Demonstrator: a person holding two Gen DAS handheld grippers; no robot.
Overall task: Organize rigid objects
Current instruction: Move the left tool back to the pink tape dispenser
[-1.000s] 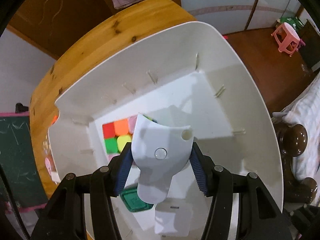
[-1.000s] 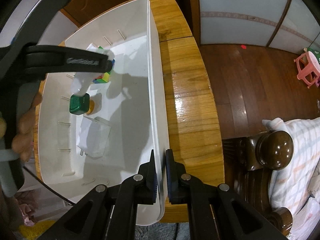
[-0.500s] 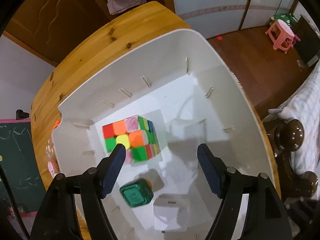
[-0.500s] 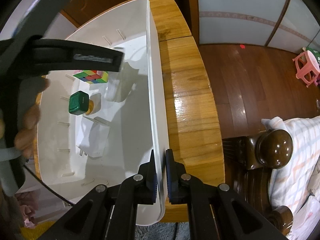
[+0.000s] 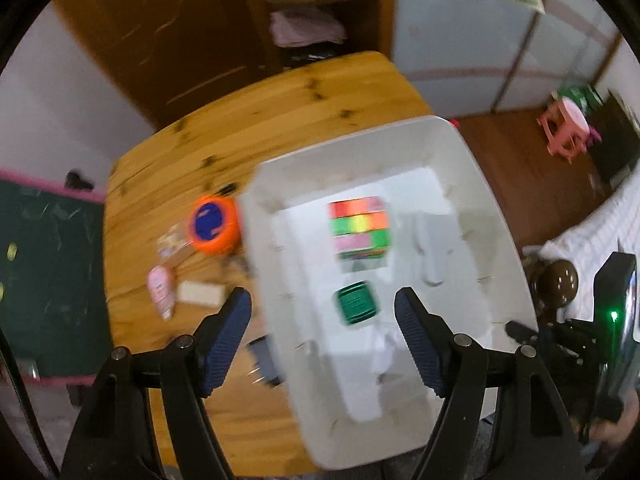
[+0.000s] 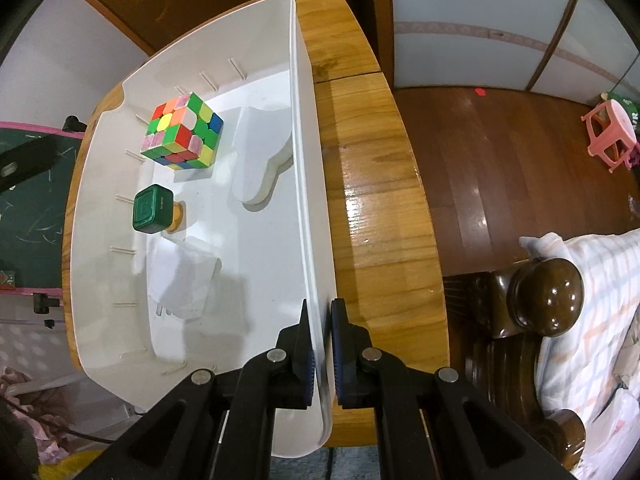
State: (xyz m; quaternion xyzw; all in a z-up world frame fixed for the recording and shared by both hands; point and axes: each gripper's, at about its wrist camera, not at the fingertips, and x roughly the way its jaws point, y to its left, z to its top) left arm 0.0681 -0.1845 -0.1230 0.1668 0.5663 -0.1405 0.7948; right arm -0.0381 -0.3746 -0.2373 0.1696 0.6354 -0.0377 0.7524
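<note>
A white plastic bin [image 6: 304,120] stands on the wooden table [image 6: 380,200]. Inside it are a multicoloured puzzle cube [image 6: 182,132], a green-capped bottle [image 6: 152,210], a flat white piece [image 6: 260,156] leaning by the right wall, and a white plug adapter [image 6: 182,280]. My right gripper [image 6: 320,320] is shut on the bin's right wall near its front corner. The left wrist view is blurred: my left gripper [image 5: 322,308] hangs open and empty above the bin [image 5: 492,208], over the green cap [image 5: 356,306], with the cube [image 5: 360,228] beyond it.
Left of the bin on the table lie an orange round case with a blue centre [image 5: 214,226], a pink item [image 5: 162,290], a cream block [image 5: 200,294] and a dark item [image 5: 266,360]. A chalkboard [image 5: 48,272] stands left; a bedpost [image 6: 544,296] and bed are right.
My left gripper opened and let go of the flat white piece, which now rests in the bin beside the cube. The gripper then rose and drew back left. The right gripper kept still.
</note>
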